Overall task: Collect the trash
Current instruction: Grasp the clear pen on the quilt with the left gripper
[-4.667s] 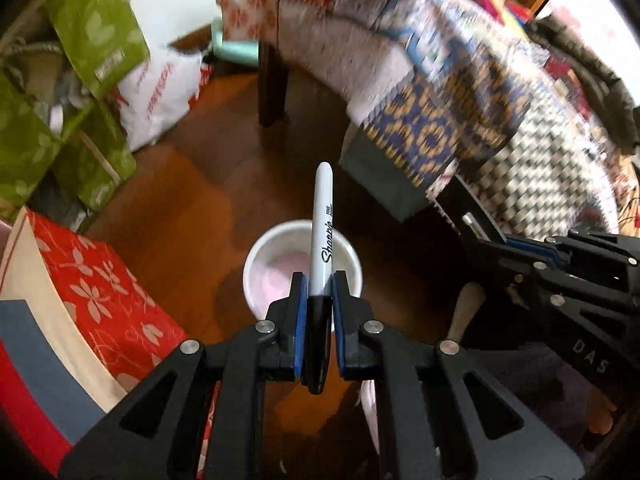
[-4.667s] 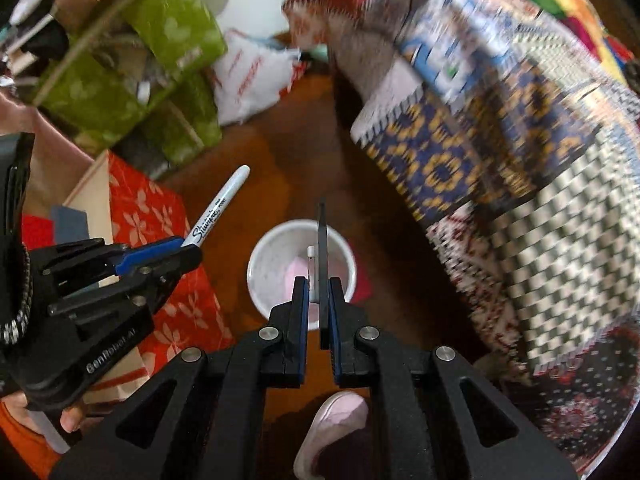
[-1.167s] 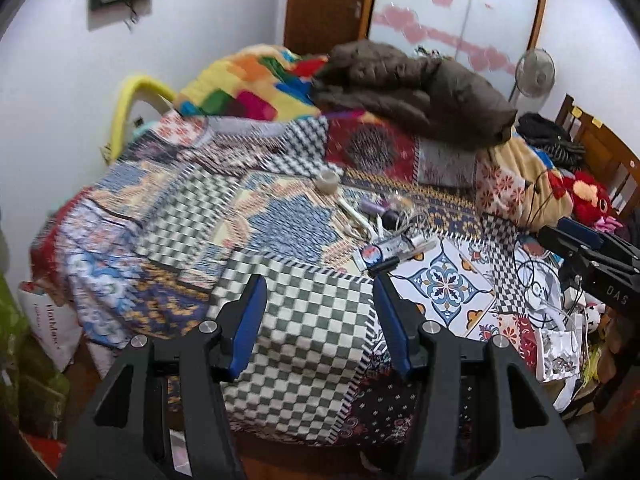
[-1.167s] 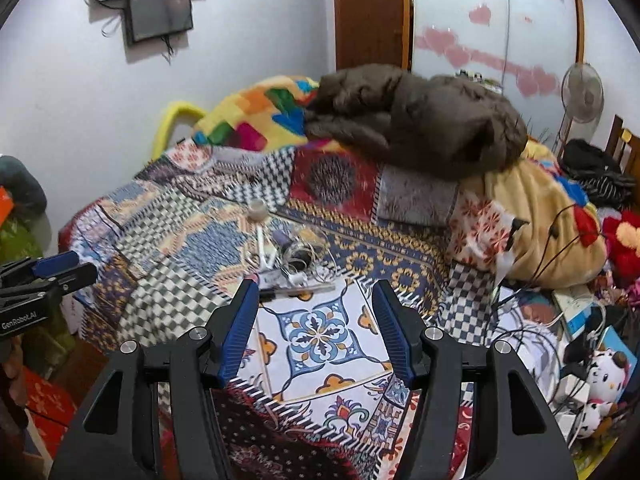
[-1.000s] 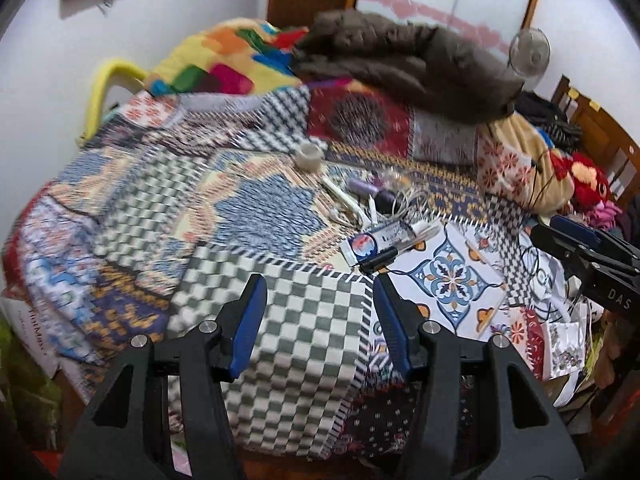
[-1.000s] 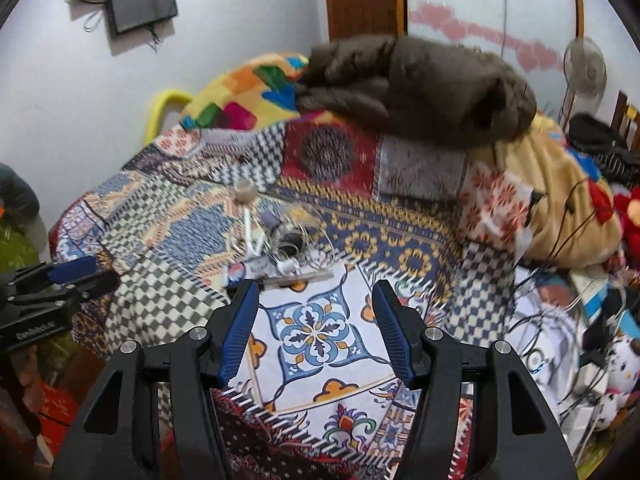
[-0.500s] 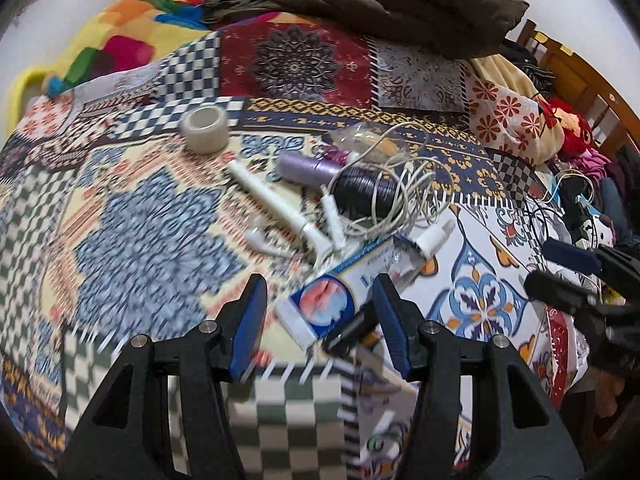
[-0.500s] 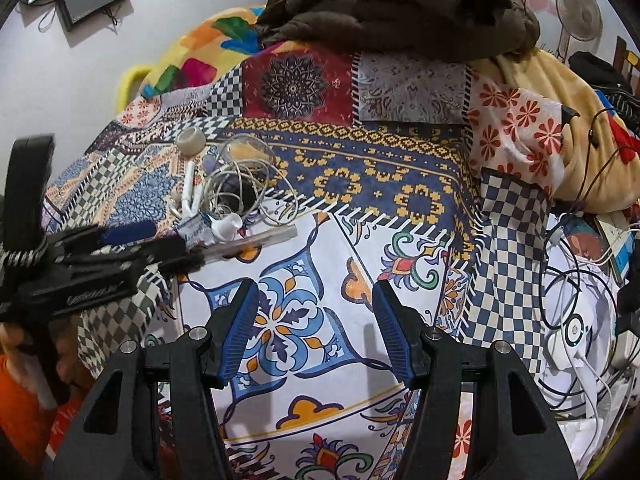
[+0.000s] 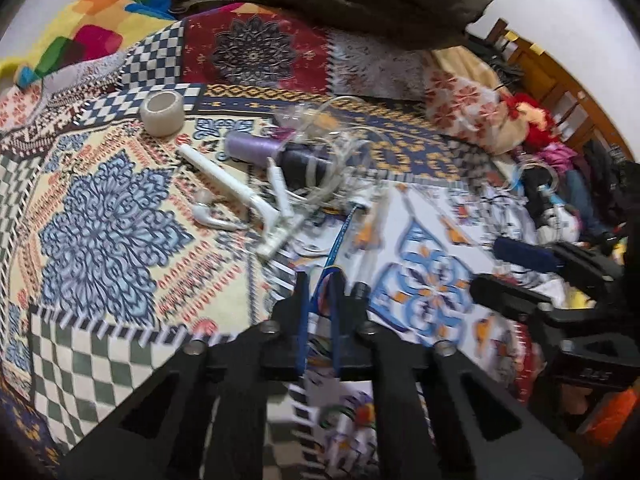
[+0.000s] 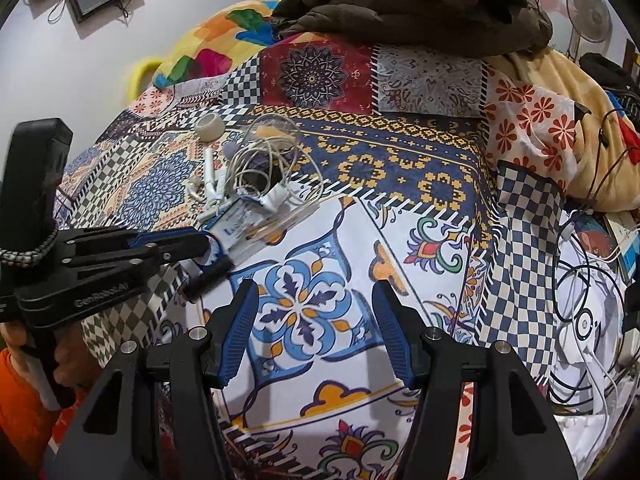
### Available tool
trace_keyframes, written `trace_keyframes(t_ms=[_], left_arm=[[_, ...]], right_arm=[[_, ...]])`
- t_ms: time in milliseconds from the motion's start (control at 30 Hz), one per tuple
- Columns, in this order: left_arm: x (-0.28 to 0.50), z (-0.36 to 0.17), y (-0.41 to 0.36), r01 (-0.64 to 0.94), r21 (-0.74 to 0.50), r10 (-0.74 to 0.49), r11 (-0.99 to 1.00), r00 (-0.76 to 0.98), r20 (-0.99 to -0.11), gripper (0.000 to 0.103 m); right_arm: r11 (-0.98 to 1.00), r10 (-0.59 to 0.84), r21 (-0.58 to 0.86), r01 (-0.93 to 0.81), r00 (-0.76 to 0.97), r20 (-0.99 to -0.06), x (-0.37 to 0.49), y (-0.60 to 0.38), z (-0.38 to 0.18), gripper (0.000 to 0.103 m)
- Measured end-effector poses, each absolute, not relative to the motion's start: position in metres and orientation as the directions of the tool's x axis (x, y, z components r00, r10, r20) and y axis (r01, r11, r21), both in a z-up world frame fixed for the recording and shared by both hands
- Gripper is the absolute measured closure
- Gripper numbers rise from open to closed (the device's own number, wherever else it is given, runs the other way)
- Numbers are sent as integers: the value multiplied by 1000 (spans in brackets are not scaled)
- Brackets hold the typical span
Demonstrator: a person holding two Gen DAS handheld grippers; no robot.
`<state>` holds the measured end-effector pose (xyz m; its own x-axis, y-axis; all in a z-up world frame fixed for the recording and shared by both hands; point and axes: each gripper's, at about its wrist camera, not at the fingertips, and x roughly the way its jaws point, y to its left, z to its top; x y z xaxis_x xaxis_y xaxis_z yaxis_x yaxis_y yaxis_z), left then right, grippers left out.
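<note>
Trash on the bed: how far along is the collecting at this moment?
Done: nothing these views can confirm. In hand: the left gripper is shut on a blue-and-white carton, while the right gripper hovers open and empty over the quilt. Left: the tape roll, the white cable tangle and the purple tube lie on the quilt.

Both grippers were built of matte black plastic — angular arms with triangular cut-outs and round silver screws at the joints. The right gripper (image 10: 316, 334) carried ribbed blue pads on the inner faces of its fingers (image 10: 240, 328). The left gripper (image 10: 206, 250) showed the same blue lining, pale lettering along its side, and a tall black block on top, bound with a speckled braided cord. The person's sleeve (image 10: 16, 412) was orange.
</note>
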<state>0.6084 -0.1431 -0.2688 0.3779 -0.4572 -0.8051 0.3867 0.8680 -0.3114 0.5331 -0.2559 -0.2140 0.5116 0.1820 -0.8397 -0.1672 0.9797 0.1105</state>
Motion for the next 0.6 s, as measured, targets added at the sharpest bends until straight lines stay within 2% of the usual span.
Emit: trace_keyframes(t_ms=[200, 333, 500, 600], left_arm=[[577, -245, -130, 371, -289, -441, 882, 439, -782, 102], [558, -236, -117, 335, -209, -361, 919, 502, -786, 103], [544, -246, -103, 281, -114, -253, 953, 529, -810, 103], [544, -258, -99, 284, -116, -250, 952, 497, -831, 103]], right_arm=[[976, 204, 133, -172, 510, -835, 533, -245, -210, 48], [972, 225, 160, -170, 502, -835, 543, -228, -216, 48], [975, 215, 155, -161, 487, -847, 558, -201, -237, 48], [980, 188, 131, -150, 474, -860, 559, -192, -249, 48]])
